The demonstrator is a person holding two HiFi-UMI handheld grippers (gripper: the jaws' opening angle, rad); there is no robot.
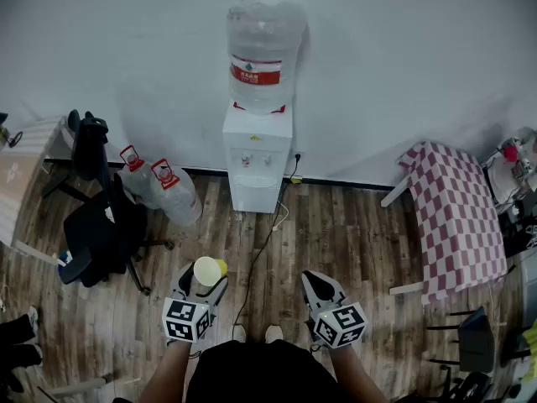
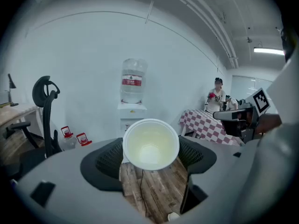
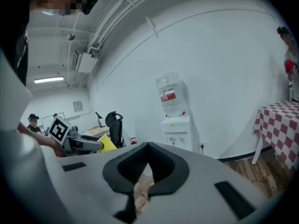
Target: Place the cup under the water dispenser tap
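The left gripper (image 2: 150, 149) has its jaws spread wide around a paper cup (image 2: 150, 143), pads pressing its sides. The cup is yellow outside, white inside, upright and empty, its mouth facing the camera. The water dispenser (image 1: 257, 154) stands well ahead of this claw against the wall, so the cup is far from its taps (image 1: 255, 161). To the right, the right gripper (image 3: 148, 147) is closed with its tips meeting and holds nothing.
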